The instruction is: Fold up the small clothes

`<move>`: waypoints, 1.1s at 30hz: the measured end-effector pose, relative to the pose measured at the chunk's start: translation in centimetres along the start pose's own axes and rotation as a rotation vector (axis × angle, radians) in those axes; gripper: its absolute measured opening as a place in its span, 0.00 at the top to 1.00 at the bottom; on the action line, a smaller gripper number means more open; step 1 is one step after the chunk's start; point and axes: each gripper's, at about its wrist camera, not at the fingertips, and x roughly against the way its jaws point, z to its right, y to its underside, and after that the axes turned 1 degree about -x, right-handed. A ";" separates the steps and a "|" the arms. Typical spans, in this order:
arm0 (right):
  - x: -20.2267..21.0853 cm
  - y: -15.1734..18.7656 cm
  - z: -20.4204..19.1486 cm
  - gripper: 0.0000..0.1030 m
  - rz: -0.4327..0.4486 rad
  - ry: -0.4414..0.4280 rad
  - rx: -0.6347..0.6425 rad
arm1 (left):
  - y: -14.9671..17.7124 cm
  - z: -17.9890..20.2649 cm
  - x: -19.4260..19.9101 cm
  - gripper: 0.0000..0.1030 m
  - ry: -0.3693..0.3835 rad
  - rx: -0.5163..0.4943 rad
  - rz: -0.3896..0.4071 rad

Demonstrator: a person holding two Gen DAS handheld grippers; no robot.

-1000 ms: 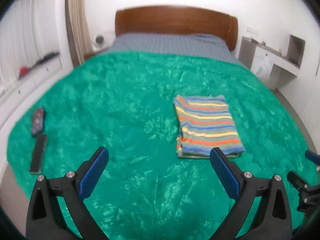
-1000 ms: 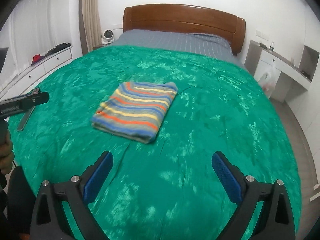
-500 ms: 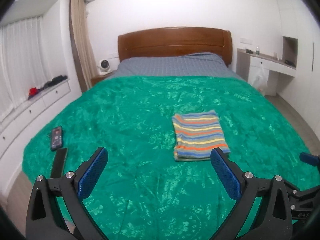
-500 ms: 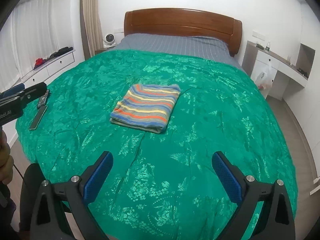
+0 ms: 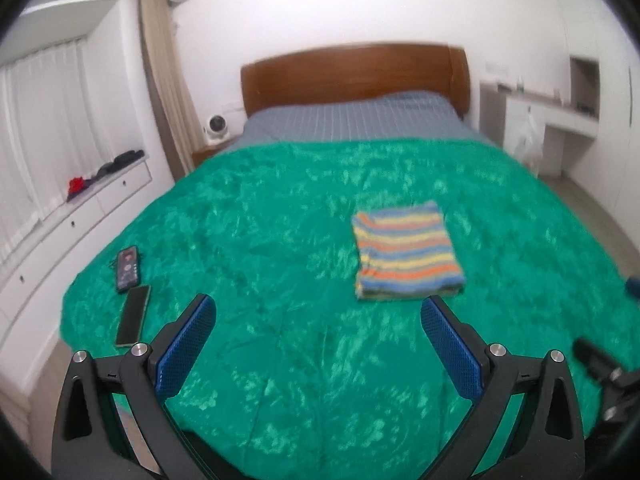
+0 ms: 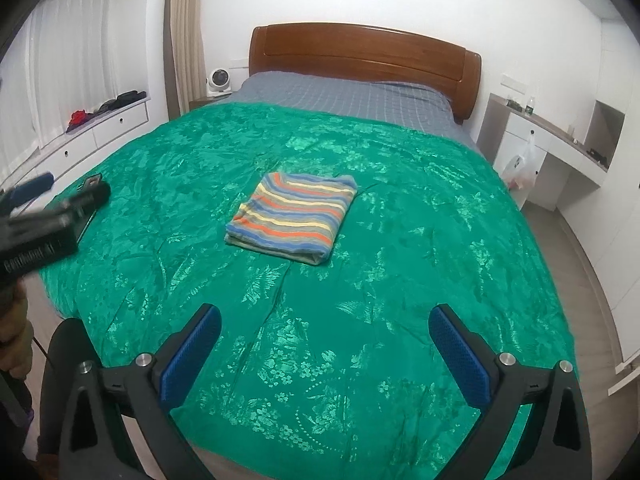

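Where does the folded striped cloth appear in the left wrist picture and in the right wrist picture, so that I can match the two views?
Left wrist view: the striped cloth lies right of centre on the green bedspread, beyond the right fingertip of the left gripper.
Right wrist view: it lies near the centre, slightly left, far beyond the right gripper.
Shared landmark: the wooden headboard behind it.

Home bedroom, double bed (image 6: 400, 240) with wooden headboard (image 6: 360, 56), curtained window (image 6: 72, 52), built-in drawers (image 6: 108, 124)
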 end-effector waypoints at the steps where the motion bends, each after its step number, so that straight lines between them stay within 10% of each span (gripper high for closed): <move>1: 0.3 -0.1 -0.1 0.01 0.000 0.005 0.000 | 0.2 0.2 -0.1 0.00 -0.010 -0.011 -0.015; 33: 1.0 0.8 0.1 0.01 -0.062 0.080 0.003 | 1.5 1.4 1.7 0.00 0.113 -0.013 -0.069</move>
